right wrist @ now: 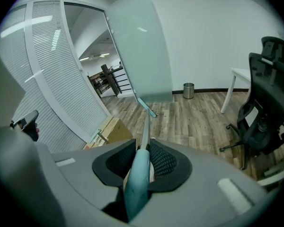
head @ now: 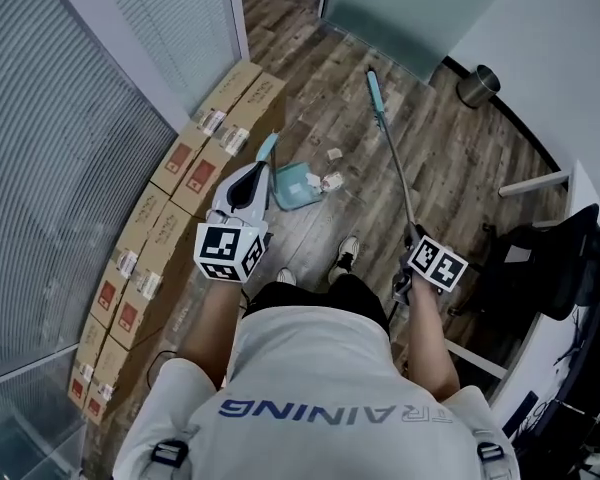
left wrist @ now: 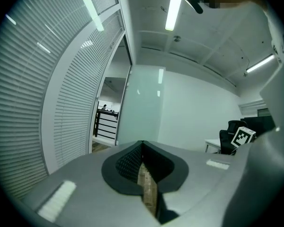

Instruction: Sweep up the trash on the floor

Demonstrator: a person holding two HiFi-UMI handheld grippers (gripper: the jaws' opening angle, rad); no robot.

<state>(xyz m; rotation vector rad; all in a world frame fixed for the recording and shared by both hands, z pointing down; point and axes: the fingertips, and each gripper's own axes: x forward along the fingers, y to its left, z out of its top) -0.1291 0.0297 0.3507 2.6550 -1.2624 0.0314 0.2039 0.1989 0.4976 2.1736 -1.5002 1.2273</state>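
We have the broom [head: 395, 163] in the right gripper [right wrist: 143, 150], whose fingers pinch the teal grip at the top end of the long handle. The broom head [head: 374, 90] sits out on the wood floor [head: 440, 158] in the upper middle of the head view. The left gripper [left wrist: 142, 155] has its fingers pressed together, with only a thin brownish slit between the pads and nothing teal in them, so we read it as empty.

The trash is a few pale paper scraps [head: 331, 181] at the centre of the head view. They lie just right of the teal dustpan [head: 292, 188], and one more lies a little above. The dustpan rests on the floor with its handle tilted to the upper left, near the row of cardboard boxes [head: 195, 168] along the left edge.

Several things could go wrong from here:

- **The broom twists.** We hold it at the very end with one gripper, so the head may turn in the pads and skate over the scraps.
- **The scraps scatter.** They look light, and a fast stroke could flick them past the pan or under the boxes.
- **The pan slides.** As far as we can tell it is not held, so it may move away when the broom pushes into it.

The left fingers would have to open first (shut as they are now) to steady its handle.
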